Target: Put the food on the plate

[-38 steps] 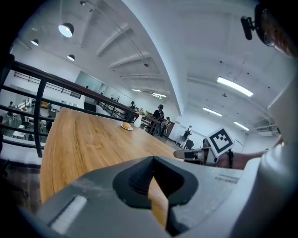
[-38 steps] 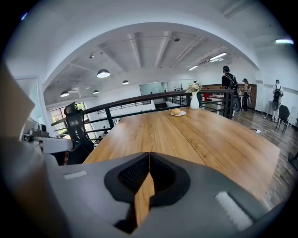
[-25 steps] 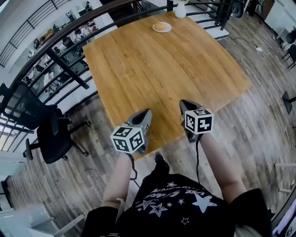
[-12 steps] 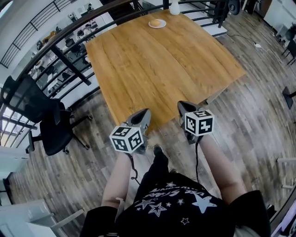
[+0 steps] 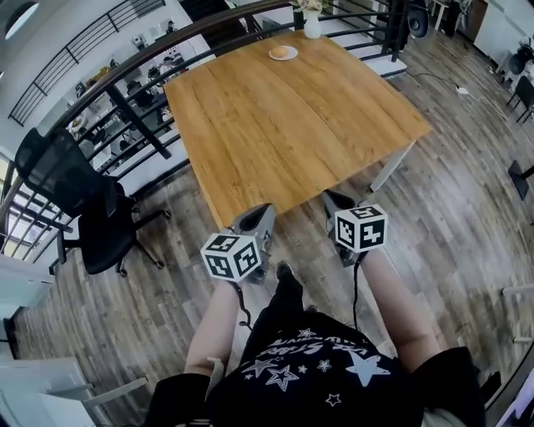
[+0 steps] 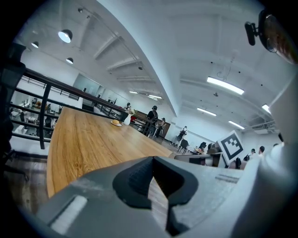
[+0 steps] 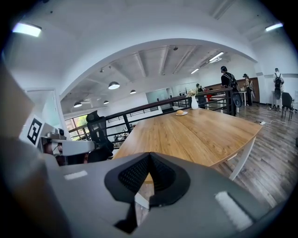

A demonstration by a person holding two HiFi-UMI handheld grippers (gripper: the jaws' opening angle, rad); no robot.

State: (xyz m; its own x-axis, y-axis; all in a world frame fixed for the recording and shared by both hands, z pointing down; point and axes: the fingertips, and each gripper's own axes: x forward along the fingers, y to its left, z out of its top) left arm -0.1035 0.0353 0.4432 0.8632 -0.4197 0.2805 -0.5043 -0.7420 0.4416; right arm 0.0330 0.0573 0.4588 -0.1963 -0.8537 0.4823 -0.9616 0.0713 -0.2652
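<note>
The bun (image 5: pixel 284 51) lies on the plate (image 5: pixel 293 55) at the far end of the table (image 5: pixel 284 142), top centre of the head view, beside a vase (image 5: pixel 311 25), so the task looks done with nothing left to place. The left gripper (image 5: pixel 257 218) and right gripper (image 5: pixel 336 203) hang by the table's near edge, lower centre, well apart from the plate. Both have their jaws closed together on nothing.
</note>
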